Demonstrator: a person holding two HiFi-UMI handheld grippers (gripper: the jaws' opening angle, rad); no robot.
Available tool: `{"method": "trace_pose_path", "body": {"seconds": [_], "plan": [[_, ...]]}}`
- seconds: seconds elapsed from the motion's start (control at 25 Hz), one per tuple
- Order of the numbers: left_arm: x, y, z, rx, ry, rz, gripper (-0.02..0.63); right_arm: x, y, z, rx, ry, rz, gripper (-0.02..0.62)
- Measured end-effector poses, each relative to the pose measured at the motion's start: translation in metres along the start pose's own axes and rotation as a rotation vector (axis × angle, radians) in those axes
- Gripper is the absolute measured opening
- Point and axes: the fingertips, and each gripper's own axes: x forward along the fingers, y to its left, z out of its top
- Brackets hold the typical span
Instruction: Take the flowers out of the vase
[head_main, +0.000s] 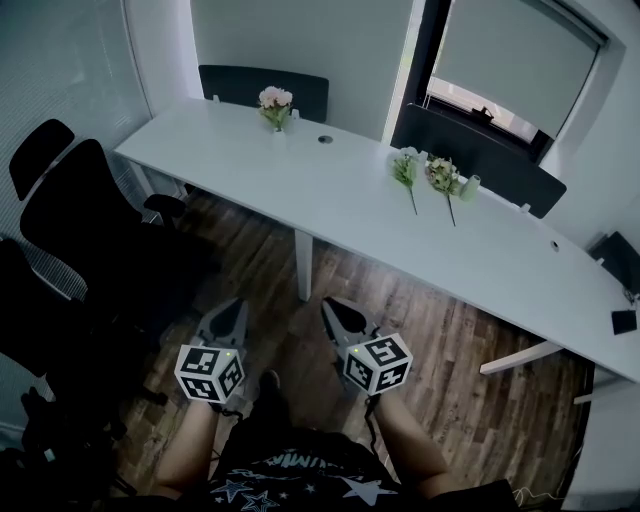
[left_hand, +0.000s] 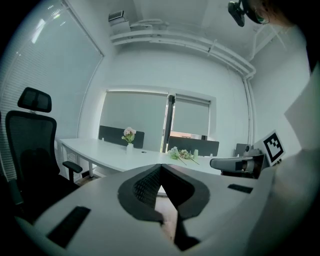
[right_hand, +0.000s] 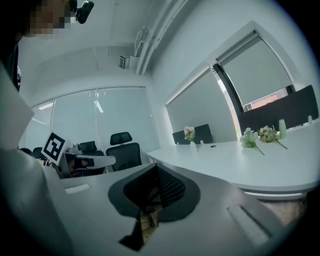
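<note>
Flowers (head_main: 275, 100) left in the vase (left_hand: 129, 147), far ahead of the left gripper (head_main: 236, 304).
Two stems (head_main: 408, 172) lie out beyond the right gripper (head_main: 328, 304); both clenched, empty.

No readable words or numbers are showing. The cubes on the left gripper (head_main: 236, 306) and right gripper (head_main: 330, 305) are carrying only black-and-white square markers; lettering on the person's shirt (head_main: 290, 468) is looking too blurred to read.
</note>
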Motion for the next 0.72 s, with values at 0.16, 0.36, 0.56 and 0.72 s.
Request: {"method": "trace_pose_path", "body": {"seconds": [0.16, 0.36, 0.56, 0.72], "plan": [[0.033, 0.019, 0.011, 0.006, -0.001, -0.036, 0.009, 0.023, -0.022, 0.009, 0.005, 0.004, -0.047, 0.002], [0.073, 0.050, 0.028, 0.001, -0.006, -0.068, 0.009, 0.068, -0.040, 0.029, -0.008, -0.004, -0.070, 0.002], [0.103, 0.084, 0.034, 0.000, 0.018, -0.075, 0.009, 0.107, -0.053, 0.037, 0.016, -0.007, -0.087, 0.003], [0.123, 0.110, 0.043, 0.007, 0.020, -0.084, 0.009, 0.137, -0.059, 0.042, 0.019, -0.001, -0.097, 0.003]]}}
